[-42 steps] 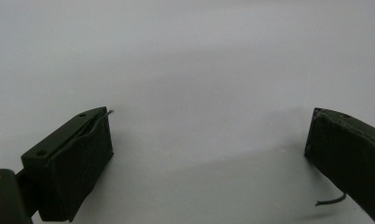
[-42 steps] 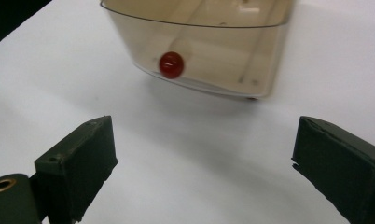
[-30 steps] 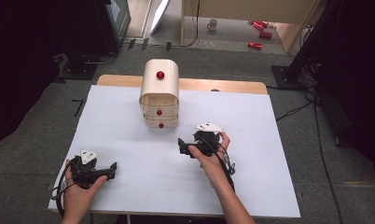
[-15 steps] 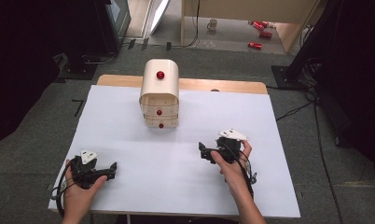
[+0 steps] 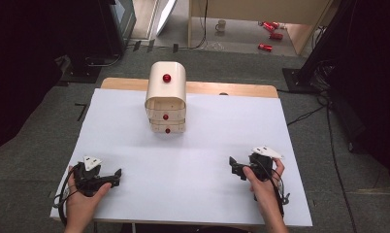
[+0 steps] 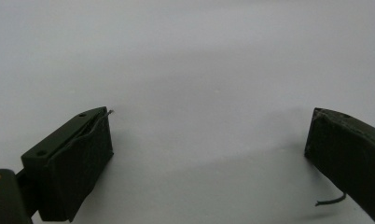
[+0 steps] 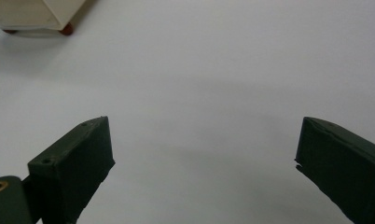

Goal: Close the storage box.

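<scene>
One cream drawer unit (image 5: 166, 97) mid-table, three red knobs (image 5: 167, 77), possibly more hidden, both grippers (image 5: 116, 173) (image 5: 232, 164) wide open, empty, well apart.

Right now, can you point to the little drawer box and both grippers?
drawer box (image 5: 166, 90), high view, on its rounded top.
left hand-held gripper (image 5: 116, 172), high view, between its fingertips.
right hand-held gripper (image 5: 232, 165), high view, between its fingertips.

Drawer unit (image 7: 31, 16) cut off at top-left edge, floor items too small to ID

White mug (image 5: 221, 25), red cans (image 5: 270, 36) on floor beyond table; cables (image 5: 307, 114) at right.
</scene>
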A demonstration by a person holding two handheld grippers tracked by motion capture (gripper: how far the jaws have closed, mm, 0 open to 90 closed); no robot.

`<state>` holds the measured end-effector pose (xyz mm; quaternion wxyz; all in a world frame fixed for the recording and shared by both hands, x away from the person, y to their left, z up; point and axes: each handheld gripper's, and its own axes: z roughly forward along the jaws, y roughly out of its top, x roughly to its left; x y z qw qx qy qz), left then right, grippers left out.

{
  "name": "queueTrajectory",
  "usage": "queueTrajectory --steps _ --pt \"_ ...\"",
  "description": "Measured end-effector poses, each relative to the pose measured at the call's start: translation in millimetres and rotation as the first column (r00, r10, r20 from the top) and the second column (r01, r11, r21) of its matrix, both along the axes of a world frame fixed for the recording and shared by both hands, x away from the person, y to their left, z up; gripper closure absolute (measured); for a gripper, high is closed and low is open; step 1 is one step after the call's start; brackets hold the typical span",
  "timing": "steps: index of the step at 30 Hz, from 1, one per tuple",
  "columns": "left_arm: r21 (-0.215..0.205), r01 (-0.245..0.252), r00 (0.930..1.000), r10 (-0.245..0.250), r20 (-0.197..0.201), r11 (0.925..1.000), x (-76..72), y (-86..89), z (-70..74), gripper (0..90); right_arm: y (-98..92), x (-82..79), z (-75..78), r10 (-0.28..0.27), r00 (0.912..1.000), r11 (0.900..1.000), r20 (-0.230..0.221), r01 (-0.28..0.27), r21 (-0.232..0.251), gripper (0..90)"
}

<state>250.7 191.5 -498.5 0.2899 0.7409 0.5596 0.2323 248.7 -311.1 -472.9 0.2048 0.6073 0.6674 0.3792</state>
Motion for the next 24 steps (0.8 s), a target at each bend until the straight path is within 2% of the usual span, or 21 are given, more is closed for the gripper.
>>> queueTrajectory --steps 14,24 --pt "0.000 -0.002 1.0000 0.002 0.002 1.0000 0.0 -0.2 -0.1 0.6 -61.3 -32.6 -13.0 -0.077 0.9966 0.997 -0.029 0.076 -0.028 4.4" --pt "-0.001 -0.002 1.0000 0.002 0.002 1.0000 0.0 -0.2 -0.1 0.6 -85.3 -48.5 -25.0 -0.104 0.9932 0.988 -0.052 0.097 -0.121 4.4"
